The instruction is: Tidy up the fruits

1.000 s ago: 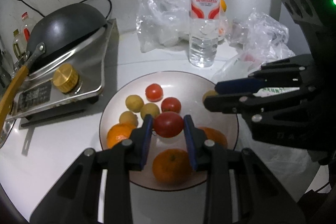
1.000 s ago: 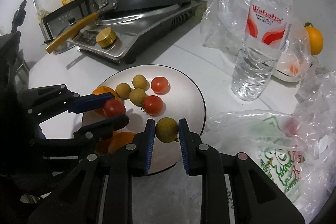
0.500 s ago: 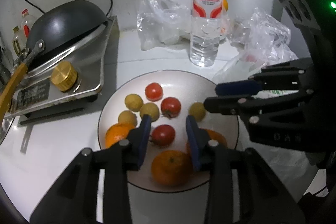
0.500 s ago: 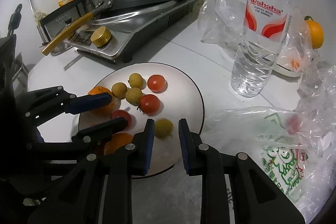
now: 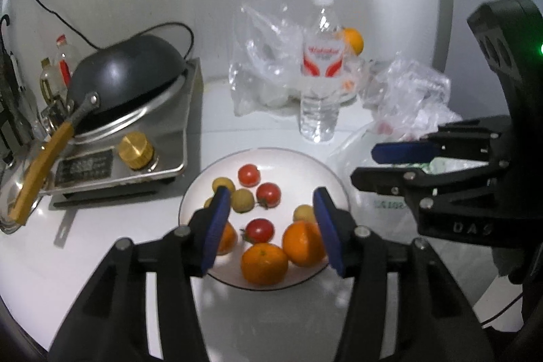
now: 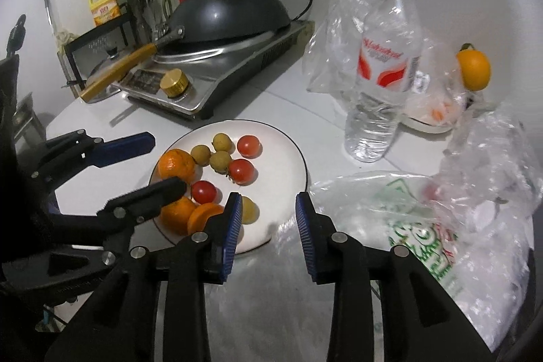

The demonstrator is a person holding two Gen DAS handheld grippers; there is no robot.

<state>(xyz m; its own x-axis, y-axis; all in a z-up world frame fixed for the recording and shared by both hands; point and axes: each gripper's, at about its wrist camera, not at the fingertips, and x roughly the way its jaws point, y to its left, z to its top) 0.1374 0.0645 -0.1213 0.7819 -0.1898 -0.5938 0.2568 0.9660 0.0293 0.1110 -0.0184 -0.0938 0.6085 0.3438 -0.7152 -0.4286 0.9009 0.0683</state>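
A white plate holds three red tomatoes, several yellow longans and three oranges. My left gripper hovers above the plate's near side, its jaws opening and pressing on nothing. A red tomato lies on the plate below it, next to two oranges. My right gripper hangs over the plate's near right rim, jaws also opening with nothing held. A longan lies on the plate just left of its left finger. Each gripper shows in the other's view: the right gripper and the left gripper.
A gas stove with an upturned black wok stands left of the plate. Behind the plate are a water bottle, clear plastic bags and a lone orange. A green-printed bag lies at the plate's right.
The left gripper let go of the red tomato and the right gripper of the longan; both fruits now lie on the plate. Both grippers opened wider and rose away from it.
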